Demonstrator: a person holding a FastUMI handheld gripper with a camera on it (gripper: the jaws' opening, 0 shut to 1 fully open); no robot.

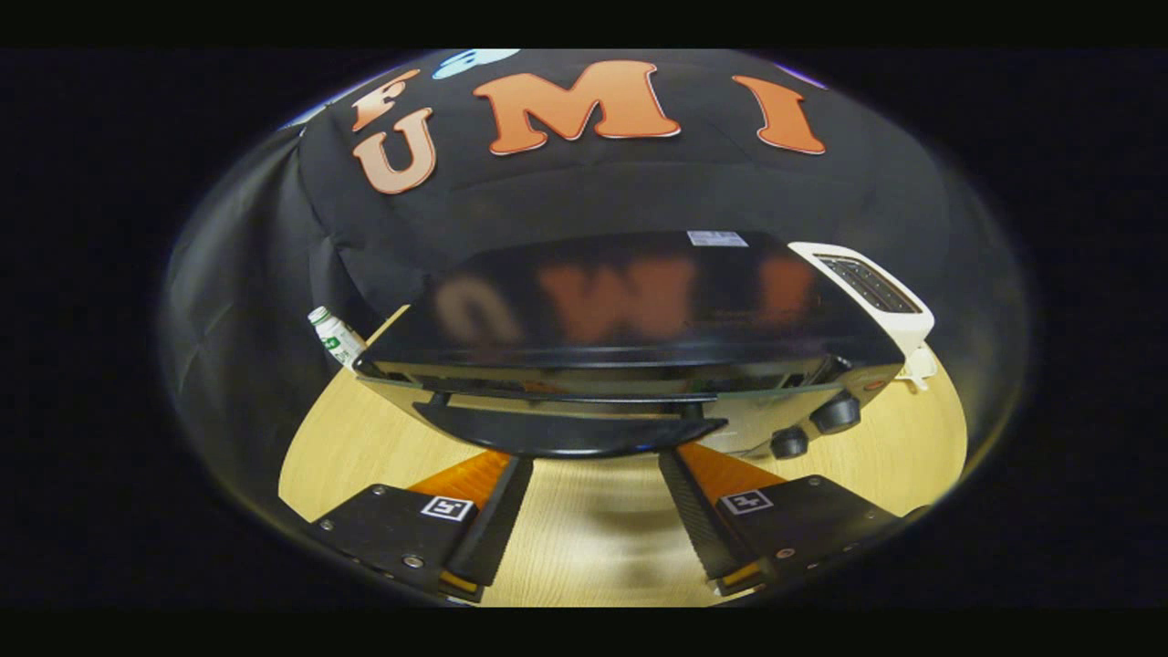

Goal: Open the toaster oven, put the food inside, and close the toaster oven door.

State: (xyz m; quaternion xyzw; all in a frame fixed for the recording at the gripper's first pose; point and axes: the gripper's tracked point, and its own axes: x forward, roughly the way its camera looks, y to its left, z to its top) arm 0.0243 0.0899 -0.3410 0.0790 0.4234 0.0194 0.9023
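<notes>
A black toaster oven (630, 310) with a glossy top stands on the wooden table (593, 529), seen from above its front. Its dark door handle (566, 436) runs as a curved bar across the front, under the glass door's upper edge (593, 388). The door looks shut or nearly so. My gripper (593, 459) is open, with its fingertips right at the handle's underside, one toward each end of the bar. The fingers do not press on it. Bare table shows between them.
Two black knobs (812, 427) sit on the oven's right front. A white toaster (876, 292) stands behind the oven on the right. A small white bottle with a green label (336, 336) stands to the oven's left by the black cloth wall.
</notes>
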